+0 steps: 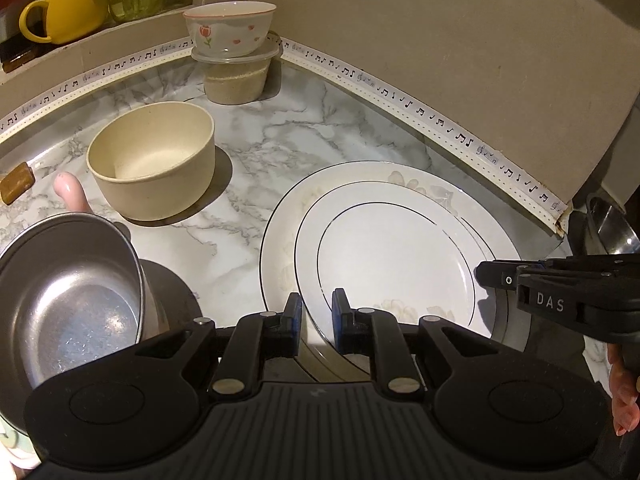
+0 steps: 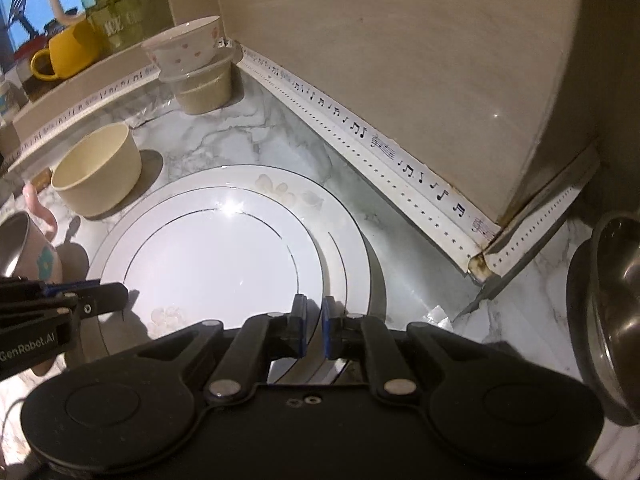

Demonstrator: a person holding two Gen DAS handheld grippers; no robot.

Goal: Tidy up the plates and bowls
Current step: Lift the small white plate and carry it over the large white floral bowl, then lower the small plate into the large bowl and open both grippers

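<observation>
Left gripper (image 1: 317,322) nipped on the near rim of the small white plate (image 1: 392,264); right gripper (image 2: 314,326) pinching that rim too. Small plate atop the large floral plate (image 1: 280,240) on the marble counter (image 1: 248,140). Cream bowl (image 1: 154,158) at ten o'clock, steel bowl (image 1: 76,304) at nine, tulip bowl (image 1: 230,26) on a lidded container (image 1: 236,80) at eleven.

small plate (image 1: 396,256) on large plate (image 1: 280,240) | bowl (image 1: 152,160) left | countertop (image 1: 256,136) beneath
</observation>
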